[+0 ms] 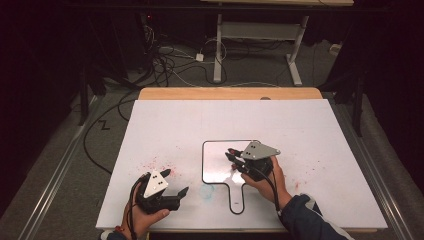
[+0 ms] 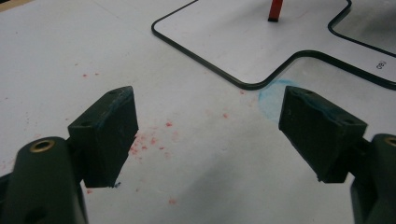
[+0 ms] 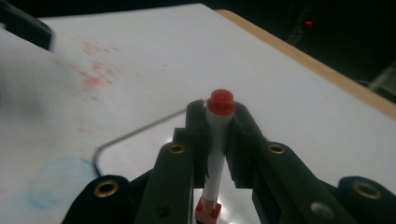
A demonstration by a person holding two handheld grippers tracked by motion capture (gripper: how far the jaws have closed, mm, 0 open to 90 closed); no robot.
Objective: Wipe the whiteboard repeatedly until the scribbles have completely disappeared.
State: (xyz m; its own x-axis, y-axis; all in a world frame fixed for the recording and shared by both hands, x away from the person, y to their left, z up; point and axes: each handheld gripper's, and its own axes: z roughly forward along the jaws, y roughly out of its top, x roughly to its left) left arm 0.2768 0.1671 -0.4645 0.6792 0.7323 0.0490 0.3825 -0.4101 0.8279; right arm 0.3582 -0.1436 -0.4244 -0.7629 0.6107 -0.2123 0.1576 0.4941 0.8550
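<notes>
My right gripper (image 3: 219, 135) has its jaws clamped on a white marker (image 3: 215, 154) with a red end, above the small handled whiteboard (image 1: 220, 167) near the table centre. The tip, I think, is touching the board, but it is too small to confirm. At about eight o'clock from the board, my left gripper (image 2: 205, 135) hovers with jaws wide and nothing between, over red specks (image 2: 149, 140).

A white-barrelled plastic marker with red ends (image 3: 215, 140) sits between black claws. The paddle-shaped whiteboard (image 1: 225, 160) is white with a black edge. The white-topped bench (image 1: 175, 120) carries red speckles and one pale blue smudge (image 1: 206, 191).
</notes>
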